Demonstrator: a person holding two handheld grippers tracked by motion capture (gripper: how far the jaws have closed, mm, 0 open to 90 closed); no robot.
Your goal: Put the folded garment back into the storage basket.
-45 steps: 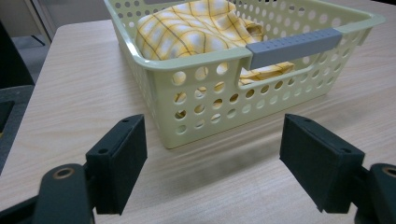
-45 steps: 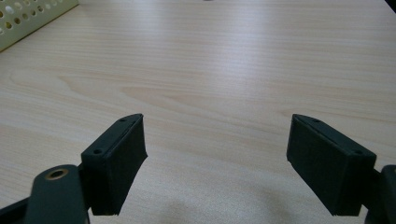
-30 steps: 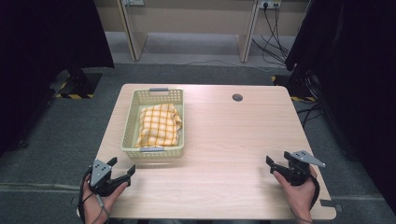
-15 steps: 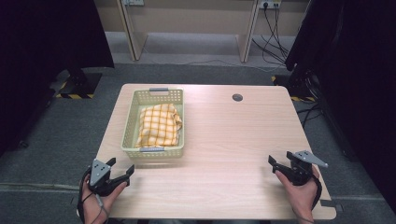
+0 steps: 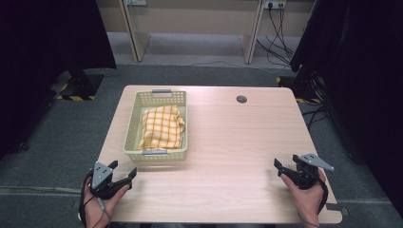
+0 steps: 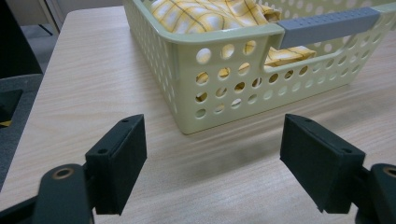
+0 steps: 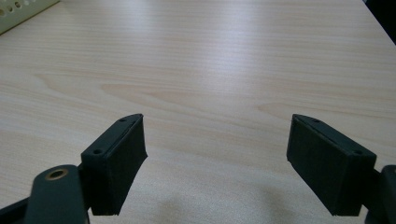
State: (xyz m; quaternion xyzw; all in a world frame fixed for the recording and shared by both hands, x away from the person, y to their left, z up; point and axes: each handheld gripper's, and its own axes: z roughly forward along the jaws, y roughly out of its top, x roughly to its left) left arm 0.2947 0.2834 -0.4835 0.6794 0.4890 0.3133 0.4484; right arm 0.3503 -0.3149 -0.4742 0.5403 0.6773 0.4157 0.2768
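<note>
A pale green perforated basket (image 5: 130,127) stands on the left half of the wooden table (image 5: 237,142). Inside it lies a folded yellow checked cloth (image 5: 161,127). My left gripper (image 5: 122,173) rests open at the near left corner, a short way in front of the basket's near wall. In the left gripper view the basket (image 6: 233,88) with its grey handle (image 6: 327,23) and the cloth (image 6: 205,14) lies just beyond the wide-apart jaws (image 6: 212,161). My right gripper (image 5: 283,167) sits open near the front right edge, and its jaws (image 7: 215,161) have bare table between them.
A round cable hole (image 5: 241,99) is set in the table's far side. Desk legs and cables (image 5: 280,28) stand on the grey floor behind. Dark curtains hang at both sides. A basket corner (image 7: 18,11) shows at the top left of the right gripper view.
The right gripper has shifted slightly toward the near right edge. The left gripper has hardly moved. Both stay open.
</note>
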